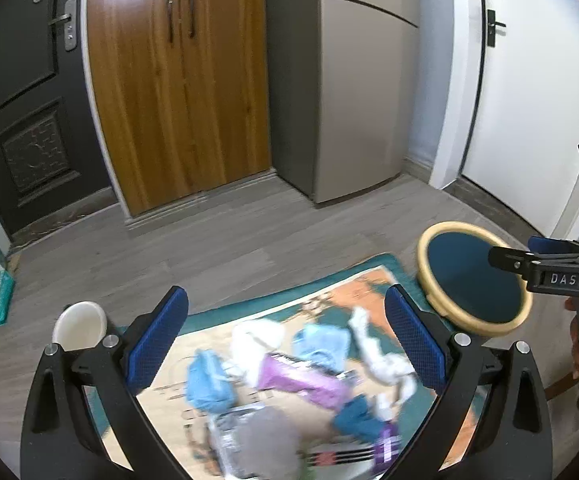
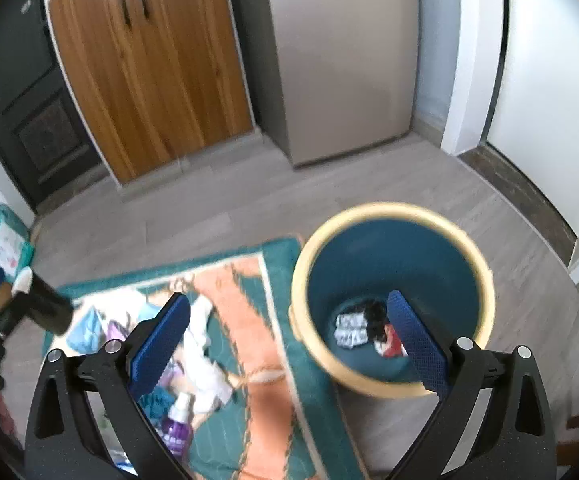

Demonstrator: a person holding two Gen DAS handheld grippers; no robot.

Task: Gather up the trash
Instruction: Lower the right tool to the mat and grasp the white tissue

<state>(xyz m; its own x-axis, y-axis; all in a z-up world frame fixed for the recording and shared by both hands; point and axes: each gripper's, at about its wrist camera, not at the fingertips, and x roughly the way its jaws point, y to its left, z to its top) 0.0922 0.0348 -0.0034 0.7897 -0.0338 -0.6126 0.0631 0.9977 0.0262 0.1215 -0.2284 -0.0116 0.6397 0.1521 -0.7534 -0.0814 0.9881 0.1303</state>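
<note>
A: Where does the left gripper (image 1: 287,338) stand?
B: Above the patterned rug (image 1: 249,312), pointing down at the litter. Its two blue pads are spread wide with nothing between them but air; the heap lies on the rug below.

A: What makes up the heap?
B: A crumpled light-blue wrapper (image 1: 207,384), a purple packet (image 1: 301,380), white crumpled paper (image 1: 385,364), a teal scrap (image 1: 357,416) and a shiny silver packet (image 1: 245,440). The picture is blurred there, so finer detail cannot be told.

A: And the right gripper (image 2: 289,344)?
B: It too is spread wide and holds nothing. One pad hangs over the rug's edge, the other over the mouth of the bin (image 2: 469,248).

A: Where is the bin?
B: On the grey floor (image 2: 209,216), just beside the rug's right edge. It is dark blue with a cream rim, upright, and some trash (image 2: 353,328) already lies at its bottom: silvery packets, something black, something red and white.

A: Anything else nearby?
B: A purple spray bottle (image 2: 179,424) lies on the rug near the white paper. A white bowl (image 1: 79,326) sits on the floor left of the rug. Behind stand a wooden cabinet (image 1: 177,88), a grey fridge (image 1: 353,88) and a dark door (image 1: 21,92).
</note>
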